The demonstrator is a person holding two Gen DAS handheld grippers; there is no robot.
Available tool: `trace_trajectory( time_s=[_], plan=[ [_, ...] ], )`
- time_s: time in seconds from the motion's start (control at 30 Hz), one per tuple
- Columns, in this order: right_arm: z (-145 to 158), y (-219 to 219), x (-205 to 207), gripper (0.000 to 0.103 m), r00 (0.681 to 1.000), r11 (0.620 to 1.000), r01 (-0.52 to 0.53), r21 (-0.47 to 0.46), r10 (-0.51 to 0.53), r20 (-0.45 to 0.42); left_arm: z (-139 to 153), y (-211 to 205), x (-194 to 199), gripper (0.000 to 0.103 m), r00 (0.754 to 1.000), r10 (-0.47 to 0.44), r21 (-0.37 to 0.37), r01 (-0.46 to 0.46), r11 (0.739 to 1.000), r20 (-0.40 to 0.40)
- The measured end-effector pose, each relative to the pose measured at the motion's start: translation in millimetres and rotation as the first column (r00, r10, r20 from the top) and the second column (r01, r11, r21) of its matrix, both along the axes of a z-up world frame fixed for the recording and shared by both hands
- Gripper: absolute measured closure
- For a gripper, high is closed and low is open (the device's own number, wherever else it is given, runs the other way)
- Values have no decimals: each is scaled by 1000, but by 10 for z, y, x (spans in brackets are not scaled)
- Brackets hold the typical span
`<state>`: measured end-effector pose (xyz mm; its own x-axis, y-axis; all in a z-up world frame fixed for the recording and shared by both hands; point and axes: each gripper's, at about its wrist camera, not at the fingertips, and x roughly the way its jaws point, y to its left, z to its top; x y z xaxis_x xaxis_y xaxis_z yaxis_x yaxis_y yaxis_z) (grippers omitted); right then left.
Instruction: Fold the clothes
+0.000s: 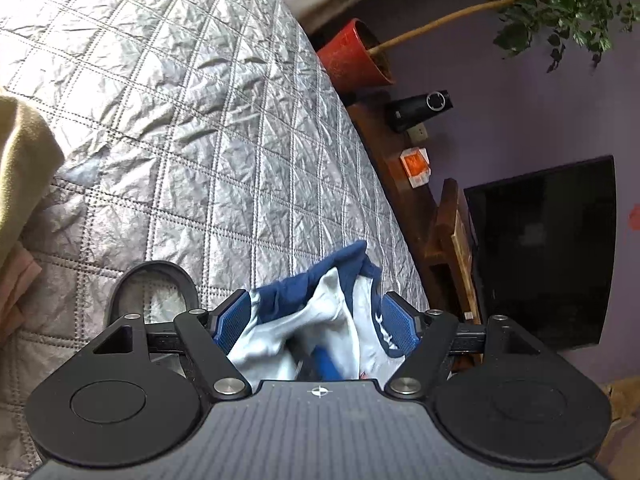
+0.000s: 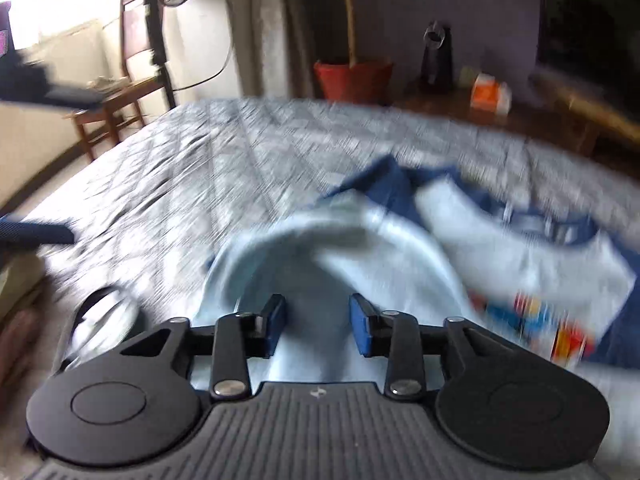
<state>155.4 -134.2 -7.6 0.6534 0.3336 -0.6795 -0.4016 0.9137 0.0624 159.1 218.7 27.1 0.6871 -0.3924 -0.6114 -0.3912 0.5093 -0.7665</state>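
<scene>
A white shirt with navy sleeves and collar [image 1: 320, 312] is bunched up between the blue pads of my left gripper [image 1: 318, 320], which is shut on it with the jaws standing wide. The bundle rises above the grey quilted bed cover [image 1: 180, 120]. In the blurred right wrist view the same shirt [image 2: 500, 248] lies crumpled on the cover [image 2: 200, 168], with a colourful print near its right side. My right gripper [image 2: 319, 326] hovers over a pale blue-white fold of it. Its pads stand apart and do not press on the cloth.
An olive cloth [image 1: 24, 168] lies at the bed's left edge. Beyond the bed stand a red plant pot [image 1: 352, 56], a low wooden bench with a black appliance [image 1: 420, 108], and a dark TV screen [image 1: 544, 248]. A wooden chair [image 2: 120, 92] and a fan are at the far left.
</scene>
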Motion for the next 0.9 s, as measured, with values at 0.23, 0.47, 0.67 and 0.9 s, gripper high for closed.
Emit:
trace_trajectory(
  time_s=[0.23, 0.47, 0.67, 0.9],
  plan=[
    [191, -480, -453, 55, 1000, 998, 1, 60, -2, 12, -4, -75, 10, 26, 1000, -31, 4, 31, 999, -2],
    [16, -1368, -772, 55, 963, 964, 250, 86, -238, -130, -7, -252, 29, 25, 996, -88, 51, 88, 995, -10],
    [85, -1486, -301, 51, 940, 940, 340, -5, -340, 33, -15, -375, 59, 25, 993, -117, 77, 118, 990, -15],
    [317, -1937, -79, 48, 891, 892, 441, 97, -448, 73, -15, -410, 86, 25, 992, -126, 75, 127, 989, -11]
  ],
)
